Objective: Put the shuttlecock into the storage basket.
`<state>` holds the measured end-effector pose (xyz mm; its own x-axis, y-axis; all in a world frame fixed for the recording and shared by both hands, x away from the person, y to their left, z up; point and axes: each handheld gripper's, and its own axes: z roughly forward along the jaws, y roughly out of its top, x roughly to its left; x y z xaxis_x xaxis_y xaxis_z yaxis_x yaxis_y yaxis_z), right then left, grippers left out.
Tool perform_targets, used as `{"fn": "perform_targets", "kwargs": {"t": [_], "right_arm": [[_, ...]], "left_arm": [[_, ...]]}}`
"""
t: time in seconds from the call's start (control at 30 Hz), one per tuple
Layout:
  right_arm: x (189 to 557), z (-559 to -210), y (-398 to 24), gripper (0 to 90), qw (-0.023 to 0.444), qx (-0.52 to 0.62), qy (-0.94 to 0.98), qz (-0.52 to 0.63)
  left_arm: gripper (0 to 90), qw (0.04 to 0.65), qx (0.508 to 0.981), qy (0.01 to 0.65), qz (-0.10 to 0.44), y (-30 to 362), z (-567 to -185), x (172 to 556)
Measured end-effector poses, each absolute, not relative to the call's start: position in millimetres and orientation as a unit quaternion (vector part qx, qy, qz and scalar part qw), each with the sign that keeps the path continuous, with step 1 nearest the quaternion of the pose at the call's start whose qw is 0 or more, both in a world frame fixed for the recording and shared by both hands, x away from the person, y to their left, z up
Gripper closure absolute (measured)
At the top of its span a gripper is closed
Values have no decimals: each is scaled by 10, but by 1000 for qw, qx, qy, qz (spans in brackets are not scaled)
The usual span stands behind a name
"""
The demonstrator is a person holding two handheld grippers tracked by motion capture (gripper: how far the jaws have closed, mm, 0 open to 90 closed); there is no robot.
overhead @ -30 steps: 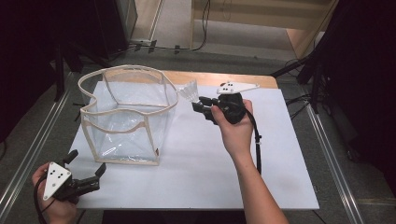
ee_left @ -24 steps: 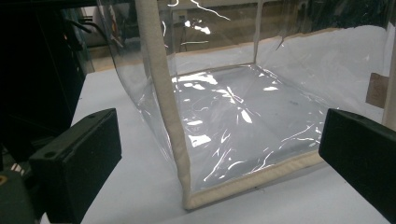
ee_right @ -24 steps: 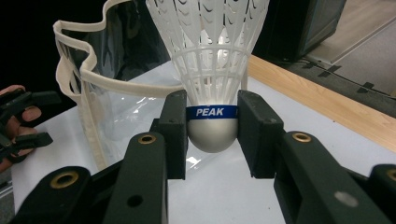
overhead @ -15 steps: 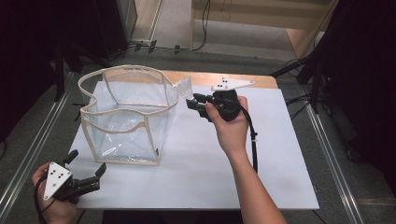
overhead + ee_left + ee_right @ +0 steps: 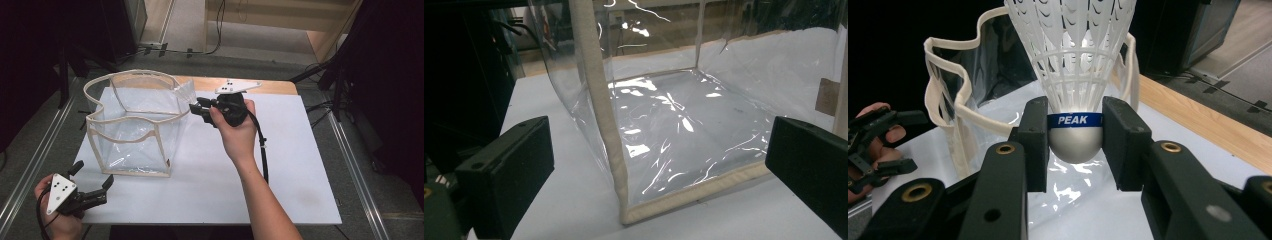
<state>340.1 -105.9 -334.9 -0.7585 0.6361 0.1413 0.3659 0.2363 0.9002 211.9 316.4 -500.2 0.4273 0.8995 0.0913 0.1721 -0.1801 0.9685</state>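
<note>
Right hand pose: the right hand (image 5: 239,131) reaches forward over the white table (image 5: 300,165), forearm coming up from the bottom edge, and carries the right gripper (image 5: 196,107) level, jaws pointing left at the bag's far right corner.
Right gripper grip: the jaws clamp the grey cork of a white shuttlecock (image 5: 1075,75), one pad on each side of its blue "PEAK" band.
Shuttlecock place: above the table, skirt end touching or just beside the rim of the clear plastic bag (image 5: 131,125); which of the two cannot be told.
Left hand pose: the left hand (image 5: 57,220) sits at the table's near left corner, with the left gripper (image 5: 92,181) level and aimed at the bag.
Left gripper jaws: spread wide, nothing between the pads; the bag's near cloth-trimmed corner (image 5: 611,150) stands ahead of them, apart.
Right gripper view adds: the lettering, the skirt's ribs, and the left gripper (image 5: 875,145) far off at the left.
High view limits: the shuttlecock (image 5: 183,93) reads as a pale, glassy cone, its cork hidden by the jaws.
Cut off: the skirt's top in the right gripper view; the bag's upper rim in the left gripper view.
</note>
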Motion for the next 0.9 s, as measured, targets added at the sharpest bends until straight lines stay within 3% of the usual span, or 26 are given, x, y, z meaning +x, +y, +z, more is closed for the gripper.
{"fn": "perform_targets", "kwargs": {"t": [0.67,0.8,0.87,0.9], "right_arm": [[3490,-3358,-735,618,122,308,785,524],[3454,-3376,-748,200,136,309,784,521],[3418,-3375,-781,89,139,311,785,518],[3402,-3379,-809,83,143,310,786,516]], "left_arm": [[0,504,678,395,360,3167,-5001,2122],[0,505,678,395,360,3169,-5001,2122],[0,505,678,395,360,3169,-5002,2123],[0,505,678,395,360,3170,-5002,2123]]}}
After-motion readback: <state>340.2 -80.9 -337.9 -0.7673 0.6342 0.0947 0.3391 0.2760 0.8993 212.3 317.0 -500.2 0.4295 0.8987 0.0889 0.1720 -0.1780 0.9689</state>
